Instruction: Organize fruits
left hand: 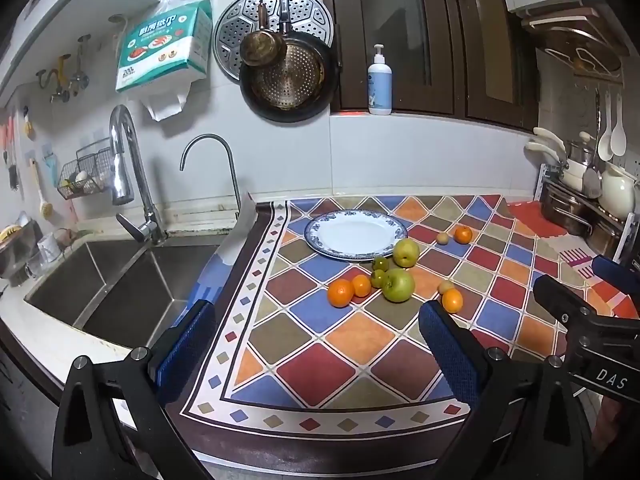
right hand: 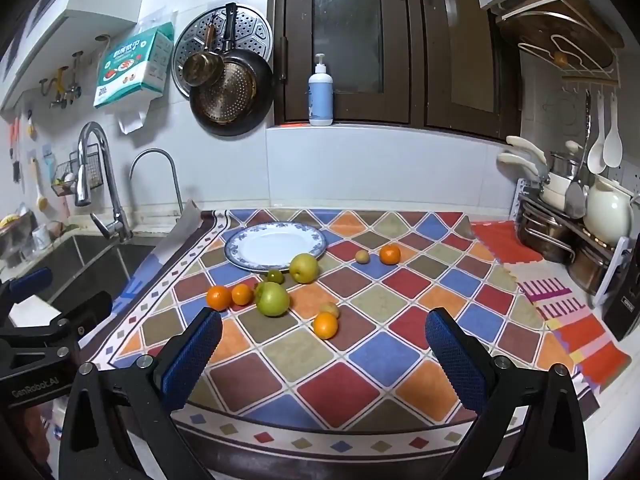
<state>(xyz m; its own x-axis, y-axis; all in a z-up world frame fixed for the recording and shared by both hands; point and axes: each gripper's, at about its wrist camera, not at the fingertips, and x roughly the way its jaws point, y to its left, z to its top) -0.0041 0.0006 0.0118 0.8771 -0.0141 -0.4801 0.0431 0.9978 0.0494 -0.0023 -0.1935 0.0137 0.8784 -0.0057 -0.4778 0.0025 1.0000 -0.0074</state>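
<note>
A white plate with a blue rim (left hand: 320, 224) (right hand: 240, 246) lies empty at the back of the patterned mat. In front of it lie a green apple (left hand: 398, 285) (right hand: 273, 299), a yellow-green pear (left hand: 406, 252) (right hand: 304, 267), two small green fruits (left hand: 378, 272) (right hand: 275, 277) and several oranges (left hand: 341, 293) (right hand: 219, 297), with one orange (left hand: 463, 235) (right hand: 390, 254) and a small tan fruit (left hand: 442, 238) (right hand: 362, 256) further right. My left gripper (left hand: 316, 332) is open and empty, short of the fruit. My right gripper (right hand: 324, 340) is open and empty near the front orange (right hand: 325, 325).
A steel double sink (left hand: 112, 280) with two taps lies left of the mat. A rack of pots and a white jug (right hand: 608, 212) stand at the right. Pans hang on the back wall, and a soap bottle (right hand: 320, 92) stands on the sill.
</note>
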